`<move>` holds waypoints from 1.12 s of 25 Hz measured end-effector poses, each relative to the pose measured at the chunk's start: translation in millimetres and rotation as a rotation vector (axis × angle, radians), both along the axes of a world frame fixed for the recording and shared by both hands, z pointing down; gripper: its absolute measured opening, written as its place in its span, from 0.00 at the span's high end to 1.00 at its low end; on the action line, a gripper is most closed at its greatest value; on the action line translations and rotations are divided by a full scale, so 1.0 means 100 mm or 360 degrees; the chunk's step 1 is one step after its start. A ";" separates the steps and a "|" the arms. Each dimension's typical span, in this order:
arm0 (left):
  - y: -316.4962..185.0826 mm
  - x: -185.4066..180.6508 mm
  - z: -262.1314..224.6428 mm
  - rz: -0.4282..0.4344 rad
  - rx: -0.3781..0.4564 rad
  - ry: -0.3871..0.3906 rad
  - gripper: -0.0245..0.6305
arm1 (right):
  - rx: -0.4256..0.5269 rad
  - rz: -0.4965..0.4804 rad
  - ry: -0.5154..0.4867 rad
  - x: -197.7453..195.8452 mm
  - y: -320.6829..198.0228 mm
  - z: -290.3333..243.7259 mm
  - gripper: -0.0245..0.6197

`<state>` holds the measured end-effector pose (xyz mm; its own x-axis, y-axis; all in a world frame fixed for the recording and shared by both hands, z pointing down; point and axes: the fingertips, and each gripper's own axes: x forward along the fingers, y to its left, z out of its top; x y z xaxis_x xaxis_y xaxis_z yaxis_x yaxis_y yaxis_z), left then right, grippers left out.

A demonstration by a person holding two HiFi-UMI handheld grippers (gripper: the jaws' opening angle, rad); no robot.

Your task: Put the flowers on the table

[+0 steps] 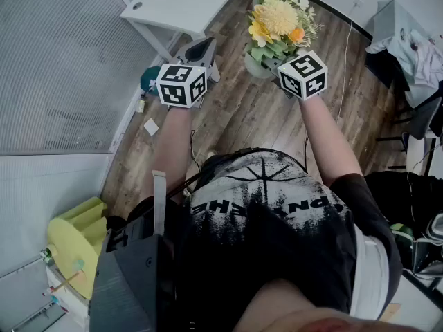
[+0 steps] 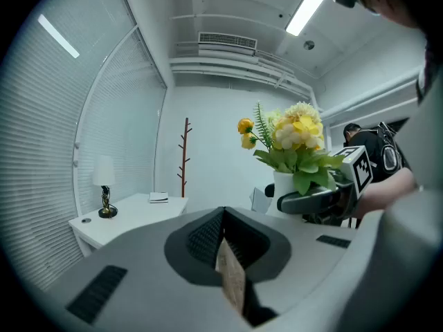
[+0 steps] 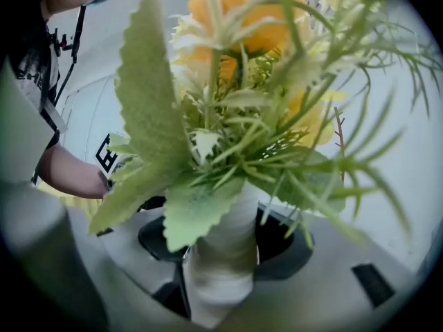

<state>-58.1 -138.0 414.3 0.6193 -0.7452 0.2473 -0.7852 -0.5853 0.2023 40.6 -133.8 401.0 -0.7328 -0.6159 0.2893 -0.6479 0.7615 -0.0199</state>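
The flowers (image 1: 277, 18), yellow and orange blooms with green leaves, are being carried in a white vase (image 3: 223, 254). The vase is being grasped by the right hand-held gripper (image 1: 297, 76): in the right gripper view, its jaws are being pressed against either side of the vase's body, and the leaves are being spread across most of that view. The bouquet is being held upright in the air above the wooden floor (image 1: 235, 123), near the white table (image 1: 181, 4) but apart from it and not set on it.

The left hand-held gripper (image 2: 223, 241) is being held clenched, its jaws being brought together at a single seam in the left gripper view, where a thin tan strip is being shown along the line of meeting. It is being held just beside the right one, between the bouquet and the table.

On the table, a small lamp (image 2: 104, 185) and a flat white item (image 2: 158, 197) are being seen at the far side. A bare branching coat stand (image 2: 185, 156) is being shown against the wall behind it.
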 end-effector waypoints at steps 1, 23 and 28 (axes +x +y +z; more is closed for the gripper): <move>-0.01 0.00 -0.01 0.0003 0.0008 0.0000 0.95 | 0.0004 0.0004 0.0000 0.01 0.00 -0.01 0.57; 0.01 -0.13 -0.02 -0.0064 -0.0062 0.0043 0.94 | -0.0039 -0.0067 0.0044 0.03 0.02 0.02 0.57; 0.02 -0.21 -0.02 -0.0111 -0.0072 0.0042 0.94 | -0.0062 -0.0086 0.0041 0.02 0.00 0.05 0.57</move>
